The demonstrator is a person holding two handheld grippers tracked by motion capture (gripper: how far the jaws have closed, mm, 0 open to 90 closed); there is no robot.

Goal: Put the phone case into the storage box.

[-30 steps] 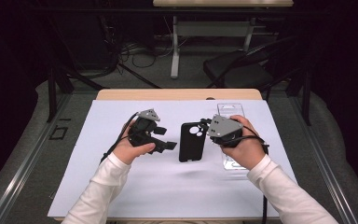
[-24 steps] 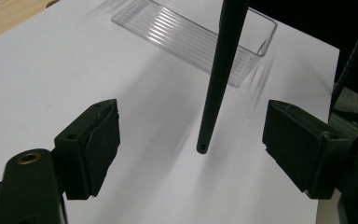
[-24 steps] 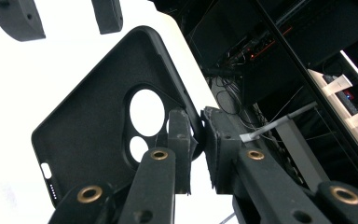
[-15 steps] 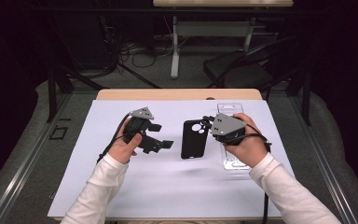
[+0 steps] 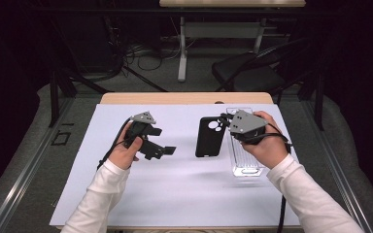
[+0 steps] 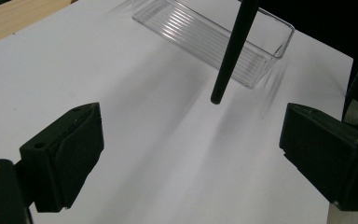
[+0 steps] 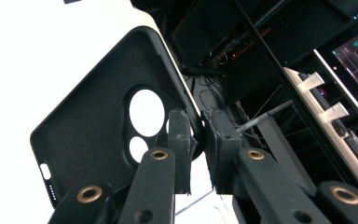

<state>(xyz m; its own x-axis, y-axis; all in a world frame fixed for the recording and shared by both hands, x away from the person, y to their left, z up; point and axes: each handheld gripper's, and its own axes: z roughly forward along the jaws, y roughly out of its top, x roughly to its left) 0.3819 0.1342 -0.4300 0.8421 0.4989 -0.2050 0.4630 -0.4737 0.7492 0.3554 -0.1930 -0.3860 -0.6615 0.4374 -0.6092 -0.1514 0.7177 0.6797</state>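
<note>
Right now we hold the black phone case by its upper corner in the right tool, whose jaws are pressed together on the case's edge beside the camera cut-out; in the right gripper view the two pads pinch the rim between them. The case hangs over the white sheet that covers the counter, near its middle, with its hollow inner side facing us in the right gripper view. In the left gripper view it appears edge-on as a thin dark bar, its lower end lifted off the sheet.

Our left tool is off to the left of the case and well apart from it. Its jaws have just been opening and now stand spread wide with nothing between them, bare white sheet showing in the gap in the left gripper view.

A clear plastic tray lies on the sheet just right of the case, partly under our right hand. In the left gripper view the tray shows ribbed along its bottom.
</note>
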